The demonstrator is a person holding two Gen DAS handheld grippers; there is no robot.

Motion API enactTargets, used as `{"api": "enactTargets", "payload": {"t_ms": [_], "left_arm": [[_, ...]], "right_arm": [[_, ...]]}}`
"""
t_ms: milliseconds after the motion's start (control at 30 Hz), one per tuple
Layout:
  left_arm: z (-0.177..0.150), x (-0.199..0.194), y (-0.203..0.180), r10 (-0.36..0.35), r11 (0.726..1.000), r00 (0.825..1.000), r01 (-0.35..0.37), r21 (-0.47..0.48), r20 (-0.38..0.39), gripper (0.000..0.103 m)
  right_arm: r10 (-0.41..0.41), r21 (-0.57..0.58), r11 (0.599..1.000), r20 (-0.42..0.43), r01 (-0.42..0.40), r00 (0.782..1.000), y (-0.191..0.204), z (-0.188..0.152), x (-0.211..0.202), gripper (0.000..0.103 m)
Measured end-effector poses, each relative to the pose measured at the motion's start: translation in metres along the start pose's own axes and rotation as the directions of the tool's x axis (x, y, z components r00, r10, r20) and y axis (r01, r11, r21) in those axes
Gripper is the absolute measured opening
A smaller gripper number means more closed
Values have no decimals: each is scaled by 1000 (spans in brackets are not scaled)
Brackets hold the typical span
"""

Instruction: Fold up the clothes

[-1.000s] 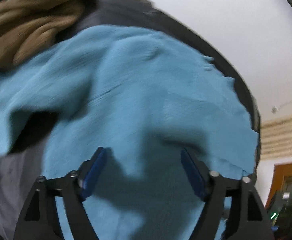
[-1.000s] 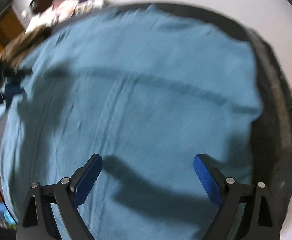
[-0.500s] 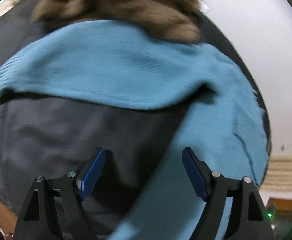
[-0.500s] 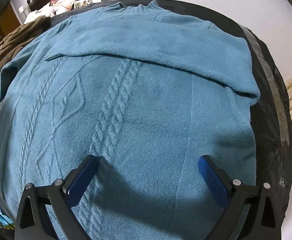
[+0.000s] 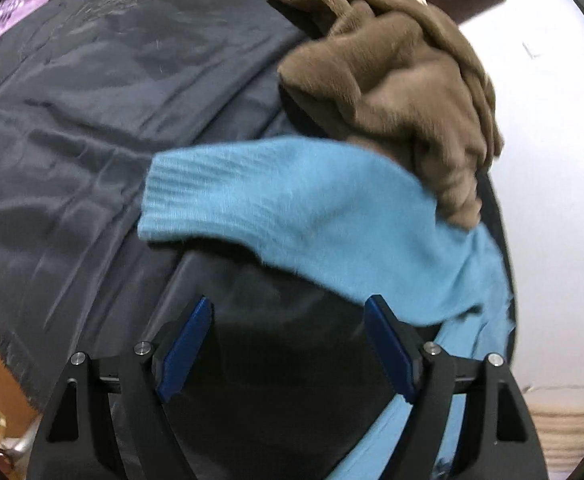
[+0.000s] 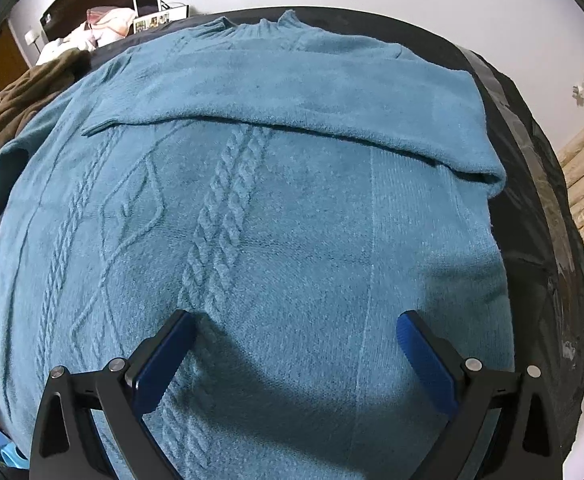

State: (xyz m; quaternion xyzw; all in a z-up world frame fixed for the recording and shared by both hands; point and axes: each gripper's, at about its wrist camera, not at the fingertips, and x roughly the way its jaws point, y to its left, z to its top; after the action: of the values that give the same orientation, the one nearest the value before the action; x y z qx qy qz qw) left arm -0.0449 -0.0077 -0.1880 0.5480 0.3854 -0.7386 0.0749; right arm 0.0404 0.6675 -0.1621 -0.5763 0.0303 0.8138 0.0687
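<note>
Right wrist view: blue sweater (image 6: 251,220) lies spread across the dark cover (image 6: 532,168), one sleeve folded over; right gripper (image 6: 296,344) spread, empty. Left gripper (image 5: 287,332) likewise gapes near a cuff (image 5: 179,200), seemingly touching the brown garment (image 5: 404,68).

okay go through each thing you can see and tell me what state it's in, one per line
Blue sweater: spread flat, front up.
Right sleeve: folded across the chest.
Left sleeve: still out to the side, unfolded.
Brown garment: crumpled heap, unfolded.
Left gripper: open, empty.
Right gripper: open, empty.
</note>
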Motion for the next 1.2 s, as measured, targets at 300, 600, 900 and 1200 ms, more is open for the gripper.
{"api": "enactTargets", "payload": {"t_ms": [300, 600, 900, 1200], "left_arm": [[21, -4, 17, -118, 985, 991, 124, -116, 59, 82], [29, -5, 25, -156, 971, 984, 169, -167, 85, 82], [28, -11, 29, -171, 956, 977, 196, -217, 130, 82], [20, -2, 21, -166, 965, 984, 176, -194, 63, 17]], "right_arm": [[-10, 27, 1000, -53, 11, 999, -7, 17, 4, 102], [-11, 38, 999, -75, 14, 997, 0, 27, 6, 102], [-13, 41, 999, -83, 17, 996, 43, 8, 1, 102], [-11, 33, 999, -93, 14, 996, 43, -8, 1, 102]]}}
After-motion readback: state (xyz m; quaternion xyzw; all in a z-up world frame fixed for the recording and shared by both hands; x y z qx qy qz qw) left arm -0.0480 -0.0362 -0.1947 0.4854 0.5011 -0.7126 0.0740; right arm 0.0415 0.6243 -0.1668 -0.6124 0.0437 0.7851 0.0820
